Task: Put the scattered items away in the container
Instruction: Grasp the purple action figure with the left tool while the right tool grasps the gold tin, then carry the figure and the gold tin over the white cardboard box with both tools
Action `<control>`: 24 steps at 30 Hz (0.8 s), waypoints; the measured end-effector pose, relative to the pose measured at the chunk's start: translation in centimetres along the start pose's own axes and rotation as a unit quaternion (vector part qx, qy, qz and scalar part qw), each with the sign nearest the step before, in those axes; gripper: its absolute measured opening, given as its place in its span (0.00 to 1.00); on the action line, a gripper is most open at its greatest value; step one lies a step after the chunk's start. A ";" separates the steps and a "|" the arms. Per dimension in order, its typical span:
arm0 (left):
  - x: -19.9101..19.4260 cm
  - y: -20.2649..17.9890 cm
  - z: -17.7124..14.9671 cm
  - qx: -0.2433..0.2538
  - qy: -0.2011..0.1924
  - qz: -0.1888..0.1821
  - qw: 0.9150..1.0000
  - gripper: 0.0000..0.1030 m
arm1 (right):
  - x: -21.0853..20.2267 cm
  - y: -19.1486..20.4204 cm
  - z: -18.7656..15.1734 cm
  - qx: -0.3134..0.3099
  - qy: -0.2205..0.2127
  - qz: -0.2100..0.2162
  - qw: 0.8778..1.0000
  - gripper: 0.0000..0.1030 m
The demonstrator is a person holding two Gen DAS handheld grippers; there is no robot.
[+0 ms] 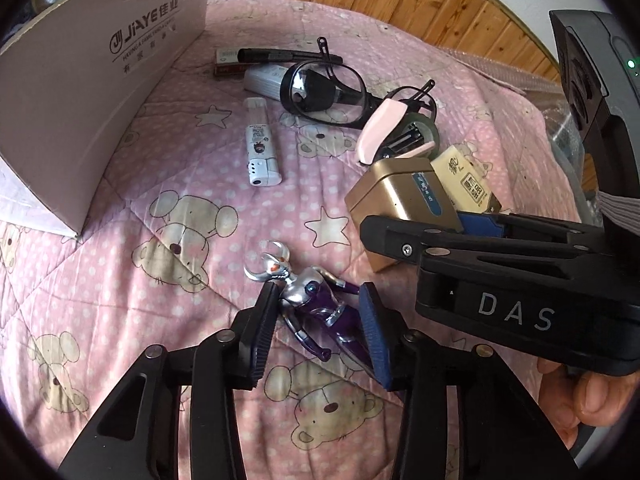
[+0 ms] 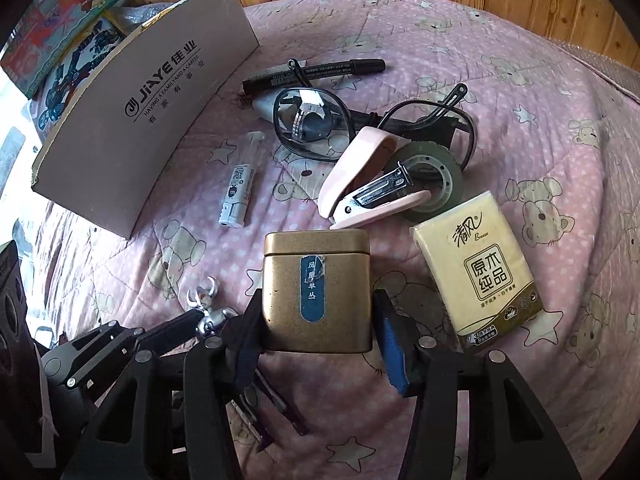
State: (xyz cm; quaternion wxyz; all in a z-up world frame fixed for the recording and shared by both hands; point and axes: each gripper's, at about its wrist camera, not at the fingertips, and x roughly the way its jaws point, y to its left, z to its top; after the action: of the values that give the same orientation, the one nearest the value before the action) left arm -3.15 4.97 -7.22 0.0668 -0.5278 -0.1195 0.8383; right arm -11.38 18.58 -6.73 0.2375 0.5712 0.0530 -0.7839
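A silver and purple toy figure (image 1: pixel 316 308) lies on the pink quilt, and my left gripper (image 1: pixel 318 290) has its pads against the figure's sides. A gold tin (image 2: pixel 320 256) with a blue label stands upright between the fingers of my right gripper (image 2: pixel 318 300), both pads on its side walls. The left wrist view shows the right gripper (image 1: pixel 480 248) reaching in from the right onto the tin (image 1: pixel 400 196). The brown cardboard box (image 1: pixel 80 100) (image 2: pixel 140 128) stands at the left, its inside hidden.
Scattered on the quilt are a white lighter (image 2: pixel 236 196), black-framed glasses (image 2: pixel 308 128), a pink stapler (image 2: pixel 360 184), a tape roll (image 2: pixel 436 176), a black marker (image 2: pixel 320 70) and a yellow tissue pack (image 2: pixel 480 272). A wooden wall runs behind.
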 end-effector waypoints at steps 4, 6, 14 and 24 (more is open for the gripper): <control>-0.2 -0.1 0.3 0.004 0.001 -0.007 1.000 0.32 | 0.1 0.1 -0.3 0.017 -0.004 0.012 1.000 0.51; -0.7 -0.1 0.4 0.007 -0.003 -0.011 1.000 0.25 | 0.1 -0.2 -0.4 0.027 -0.004 0.018 0.999 0.51; -1.9 1.2 0.3 0.002 -0.007 -0.019 1.000 0.18 | -0.8 -1.0 -1.1 0.049 -0.011 0.028 0.998 0.51; -3.5 4.2 0.7 -0.044 -0.014 -0.033 0.998 0.09 | -2.2 0.0 -0.9 0.050 -0.029 0.039 0.998 0.49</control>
State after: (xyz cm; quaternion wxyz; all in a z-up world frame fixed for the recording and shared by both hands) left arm -2.18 0.05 -4.99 0.0690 -0.5145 -0.1745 0.8367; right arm -10.06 19.58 -5.05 0.2409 0.5613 -0.0156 -0.7916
